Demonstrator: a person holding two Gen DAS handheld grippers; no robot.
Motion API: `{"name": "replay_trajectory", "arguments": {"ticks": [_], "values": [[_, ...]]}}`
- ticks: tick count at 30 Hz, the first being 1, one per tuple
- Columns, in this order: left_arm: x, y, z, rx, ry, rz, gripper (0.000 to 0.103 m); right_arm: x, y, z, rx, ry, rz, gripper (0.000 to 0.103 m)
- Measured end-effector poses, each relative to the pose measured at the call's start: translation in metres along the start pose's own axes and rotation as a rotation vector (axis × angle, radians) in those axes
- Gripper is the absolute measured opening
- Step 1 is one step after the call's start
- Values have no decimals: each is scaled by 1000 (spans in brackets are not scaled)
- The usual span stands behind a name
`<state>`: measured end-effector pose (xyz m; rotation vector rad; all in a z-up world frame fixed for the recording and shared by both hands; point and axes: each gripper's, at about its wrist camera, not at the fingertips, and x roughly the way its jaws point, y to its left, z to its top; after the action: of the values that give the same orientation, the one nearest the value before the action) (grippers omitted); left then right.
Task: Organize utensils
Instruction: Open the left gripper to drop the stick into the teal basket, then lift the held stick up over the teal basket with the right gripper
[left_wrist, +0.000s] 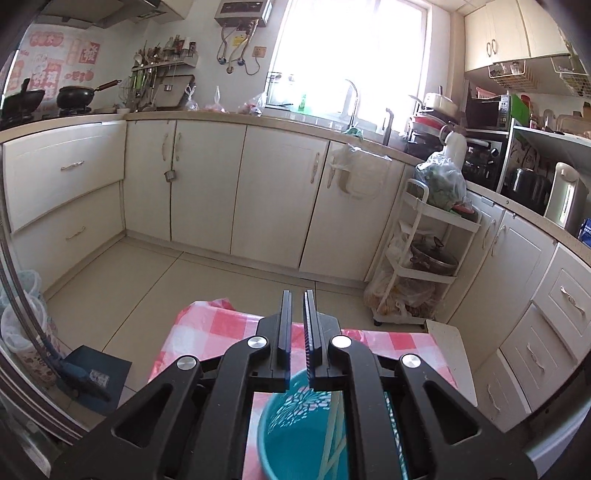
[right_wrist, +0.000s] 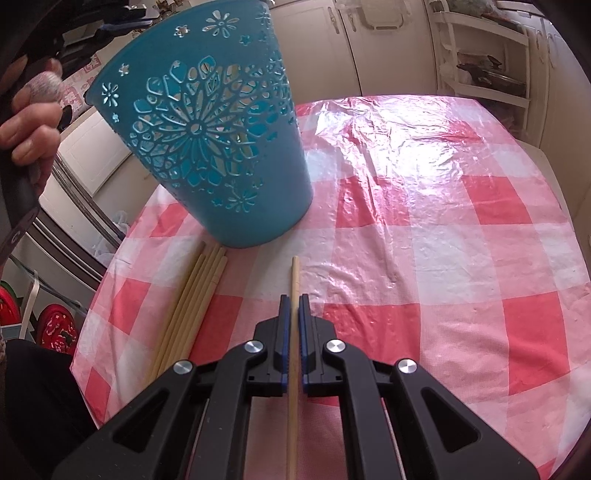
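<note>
left wrist view: left gripper, jaws slightly parted and empty, above teal basket holding chopsticks; right wrist view: right gripper clamped on single chopstick, loose bundle left, basket on checked tablecloth.

table cover: glossy, wrinkled plastic film, pink-white check | utensil holder: smooth teal plastic, pierced flower pattern | chopsticks: pale matt wood | right tongs: matt black plastic, blue ribbed pads, shiny metal rivets
</note>
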<state>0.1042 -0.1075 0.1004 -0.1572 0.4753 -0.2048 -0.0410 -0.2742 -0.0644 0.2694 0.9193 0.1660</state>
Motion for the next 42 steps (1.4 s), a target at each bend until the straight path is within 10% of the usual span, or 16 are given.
{"name": "replay_trajectory", "arguments": {"ticks": [4,10,22,42], "values": [[-33,26,-7,-13,-20,52,48,-1,2,-1,-19,7,-7,5],[-62,72,-22,-72,-17,103,60,0,11,-3,-80,7,-58,5],[-47,118,-28,-179,75,119,61,3,30,-5,-183,2,-163,5],[-37,133,-37,-229,143,110,61,-71,6,-1,88,-186,57,5]]}}
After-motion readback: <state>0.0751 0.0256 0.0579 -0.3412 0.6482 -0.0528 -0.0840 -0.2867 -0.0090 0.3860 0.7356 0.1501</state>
